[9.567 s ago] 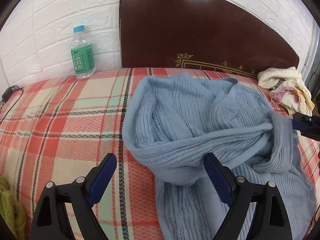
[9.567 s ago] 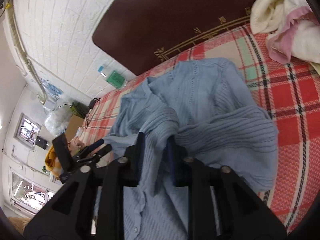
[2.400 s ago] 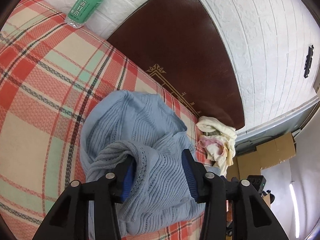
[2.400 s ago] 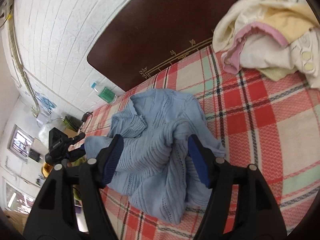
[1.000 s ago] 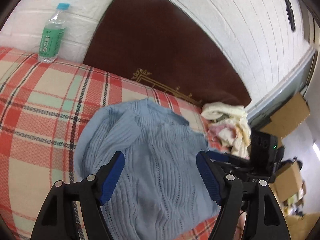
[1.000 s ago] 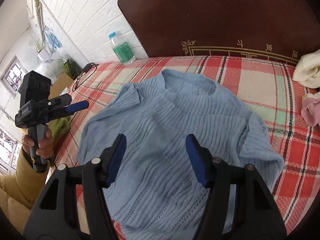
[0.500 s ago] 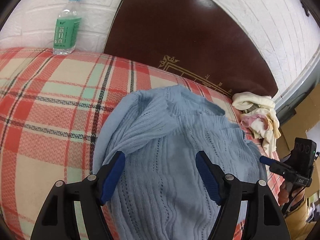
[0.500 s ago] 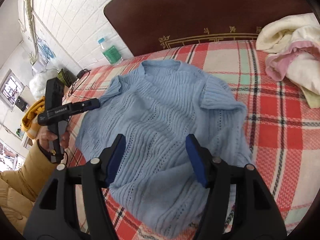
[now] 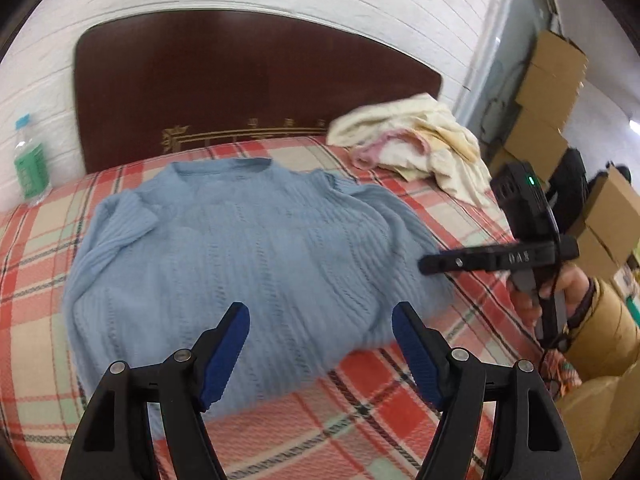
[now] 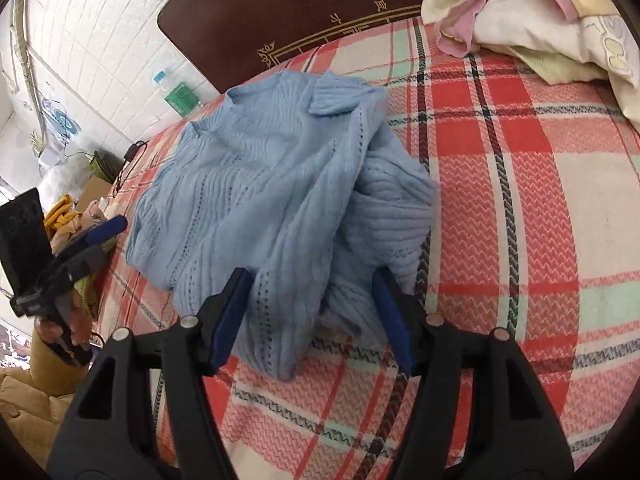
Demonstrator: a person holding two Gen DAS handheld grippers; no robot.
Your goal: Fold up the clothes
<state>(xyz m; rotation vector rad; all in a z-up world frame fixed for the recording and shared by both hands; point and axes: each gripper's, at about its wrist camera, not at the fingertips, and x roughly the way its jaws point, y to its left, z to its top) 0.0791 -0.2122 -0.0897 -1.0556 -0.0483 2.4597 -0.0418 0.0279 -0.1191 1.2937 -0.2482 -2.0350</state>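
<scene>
A light blue knit sweater [image 9: 256,248] lies on the plaid bed cover [image 9: 360,412], neck toward the headboard, sleeves tucked in. Its right side is bunched in a thick fold [image 10: 392,208]. My left gripper [image 9: 320,316] hovers open over the sweater's near hem, with nothing between the pads. My right gripper [image 10: 312,280] is open and low over the sweater's [image 10: 260,184] crumpled near corner; cloth lies between the jaws without being pinched. From the side, the right gripper [image 9: 430,265] shows by the sweater's right edge. The left gripper [image 10: 102,236] is off the bed's left side.
A pile of cream and pink clothes [image 9: 416,140] lies at the back right by the dark headboard [image 9: 240,80]. A water bottle [image 9: 28,164] stands at the back left. Cardboard boxes [image 9: 552,80] stack beyond the bed's right side. A sleeved hand [image 9: 560,292] holds the right gripper.
My left gripper has swung sideways and rolled, pulling back to the sweater's near hem. My right gripper has sunk and come in close over the bunched right corner. Both stay open.
</scene>
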